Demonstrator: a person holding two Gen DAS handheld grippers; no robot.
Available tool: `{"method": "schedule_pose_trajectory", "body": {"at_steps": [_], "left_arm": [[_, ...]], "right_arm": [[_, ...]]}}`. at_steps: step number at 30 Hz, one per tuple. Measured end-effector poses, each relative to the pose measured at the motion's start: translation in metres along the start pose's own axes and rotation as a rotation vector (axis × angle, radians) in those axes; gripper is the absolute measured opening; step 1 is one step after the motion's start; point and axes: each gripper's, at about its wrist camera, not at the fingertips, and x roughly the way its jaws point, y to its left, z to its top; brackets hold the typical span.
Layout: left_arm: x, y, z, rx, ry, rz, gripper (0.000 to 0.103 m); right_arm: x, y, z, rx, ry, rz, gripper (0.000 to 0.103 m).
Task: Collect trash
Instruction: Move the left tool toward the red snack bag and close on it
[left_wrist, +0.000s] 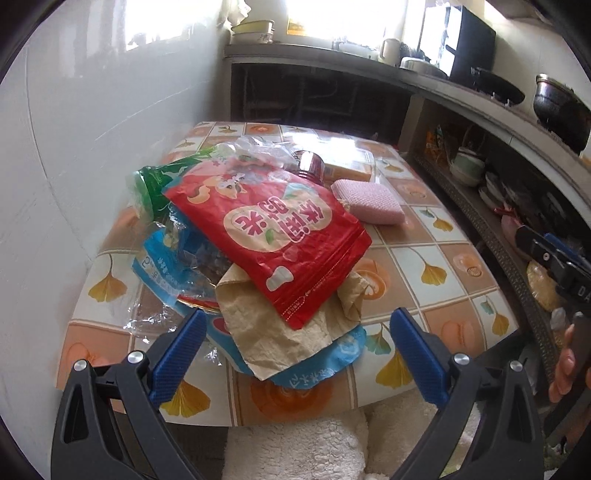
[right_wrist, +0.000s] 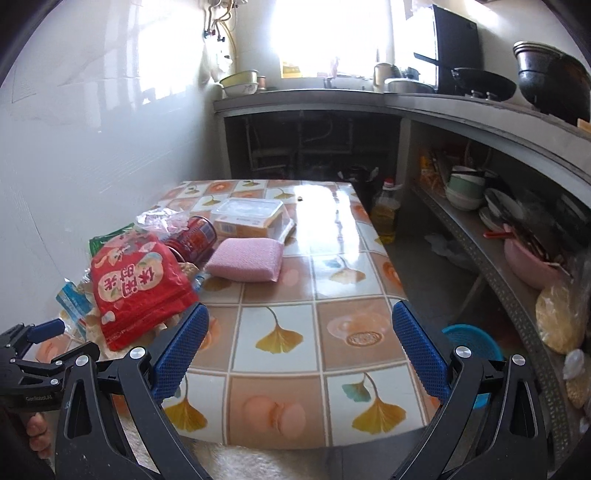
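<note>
A pile of trash lies on the left of the tiled table (left_wrist: 424, 258): a red snack bag (left_wrist: 273, 236) on top, a crumpled brown paper bag (left_wrist: 280, 332), blue wrappers (left_wrist: 166, 266), a green bag (left_wrist: 159, 181) and clear plastic (left_wrist: 258, 147). My left gripper (left_wrist: 297, 354) is open, just in front of the pile at the table's near edge. My right gripper (right_wrist: 301, 350) is open and empty above the table's front right, with the red bag (right_wrist: 136, 288) to its left.
A red can (right_wrist: 195, 236) lies on its side behind the pile. A pink sponge (right_wrist: 245, 260) and a clear-lidded box (right_wrist: 251, 218) sit mid-table. A blue basket (right_wrist: 469, 343) stands on the floor right of the table. Shelves with bowls (right_wrist: 465, 188) run along the right.
</note>
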Motion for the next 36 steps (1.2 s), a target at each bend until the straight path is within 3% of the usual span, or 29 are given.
{"method": "schedule_pose_trajectory", "body": {"at_steps": [7, 16, 19, 23, 29, 33, 36], "left_arm": [[-0.009, 0.036, -0.001, -0.148, 0.039, -0.083, 0.097], [-0.021, 0.056, 0.030, -0.188, -0.055, -0.169, 0.097], [-0.015, 0.056, 0.046, -0.210, -0.062, -0.229, 0.088], [0.013, 0.056, 0.057, -0.276, -0.003, -0.286, 0.069], [0.053, 0.076, 0.059, -0.421, 0.110, -0.218, 0.062], [0.064, 0.088, 0.058, -0.477, 0.130, -0.212, 0.061], [0.068, 0.094, 0.060, -0.511, 0.113, -0.227, 0.054]], "right_arm": [[0.026, 0.027, 0.007, -0.060, 0.063, 0.084, 0.095], [0.036, 0.043, 0.031, -0.013, 0.138, 0.271, 0.095], [0.041, 0.046, 0.035, 0.005, 0.151, 0.295, 0.095], [0.045, 0.045, 0.036, 0.019, 0.168, 0.305, 0.095], [0.055, 0.035, 0.035, 0.037, 0.193, 0.309, 0.095], [0.064, 0.029, 0.036, 0.062, 0.214, 0.315, 0.095], [0.072, 0.027, 0.035, 0.078, 0.239, 0.324, 0.095]]}}
